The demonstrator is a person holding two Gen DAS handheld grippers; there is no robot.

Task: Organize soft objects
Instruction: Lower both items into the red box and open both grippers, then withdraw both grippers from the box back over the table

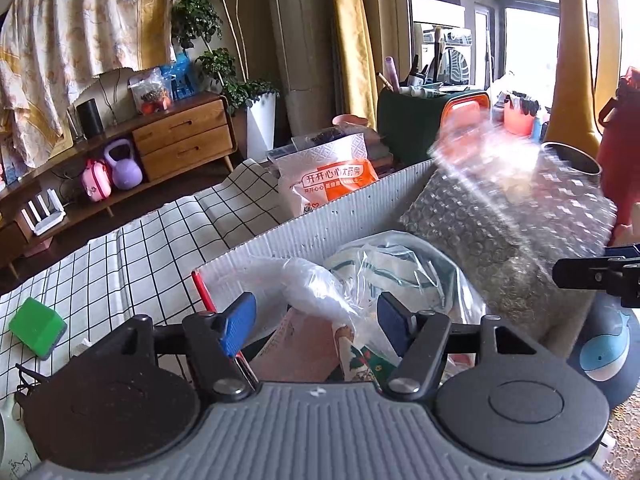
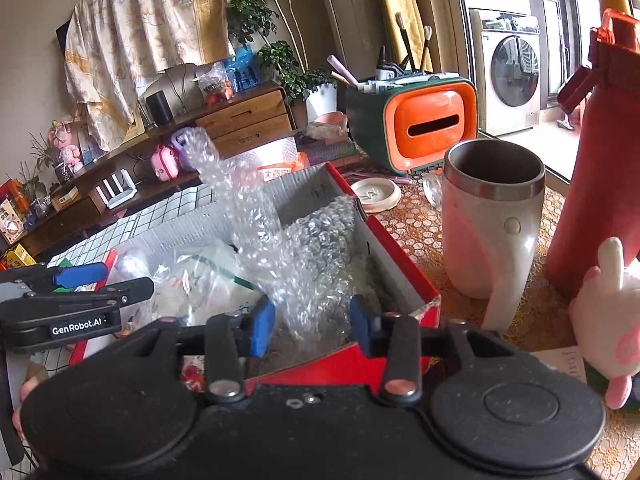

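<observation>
The clear bubble wrap sheet [image 2: 304,264] stands upright between the parted pads of the right tool [image 2: 312,322], its long axis rising from the red cardboard box [image 2: 404,268]; the left tool [image 1: 316,326], also open and empty, sits farther off.

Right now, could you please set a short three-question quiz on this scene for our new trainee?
1. True or false: the bubble wrap lies flat on the checked cloth, outside the box.
2. Which stands nearest the box's right wall: A) the steel-rimmed mug, B) the washing machine, C) the purple kettlebell?
3. Fill in: the sponge on the checked cloth is ____ in colour.

Key
1. False: it stands up out of the box, between the pads of the right tongs, which do not press it.
2. A.
3. Green.
</observation>
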